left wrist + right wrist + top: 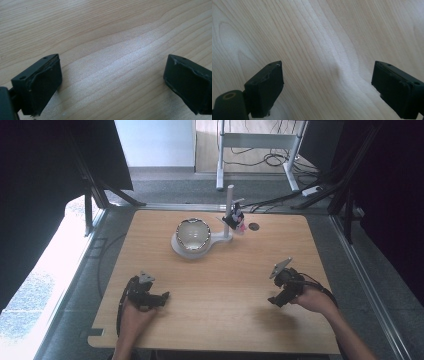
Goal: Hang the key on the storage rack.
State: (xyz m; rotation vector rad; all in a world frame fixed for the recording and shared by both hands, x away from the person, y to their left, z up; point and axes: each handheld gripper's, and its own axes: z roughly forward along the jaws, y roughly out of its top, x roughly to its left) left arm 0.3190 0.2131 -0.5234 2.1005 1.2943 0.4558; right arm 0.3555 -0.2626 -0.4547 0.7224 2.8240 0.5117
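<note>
Left gripper (162,297) near-left on the wooden desk (215,320), jaws spread over bare wood, right gripper (274,301) near-right, likewise spread, both well apart from the far white stand (228,212) holding a bowl (192,234), perhaps metal.

The light wooden tabletop (215,285) carries a white stand (220,238) with a shiny bowl (192,234), far beyond both fingers.

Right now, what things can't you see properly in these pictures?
- High view: the small dark and pink thing on the white stand is too small to name.
- High view: the shiny bowl shows only glare inside.
- High view: the dark spot on the table is too small to identify.
</note>
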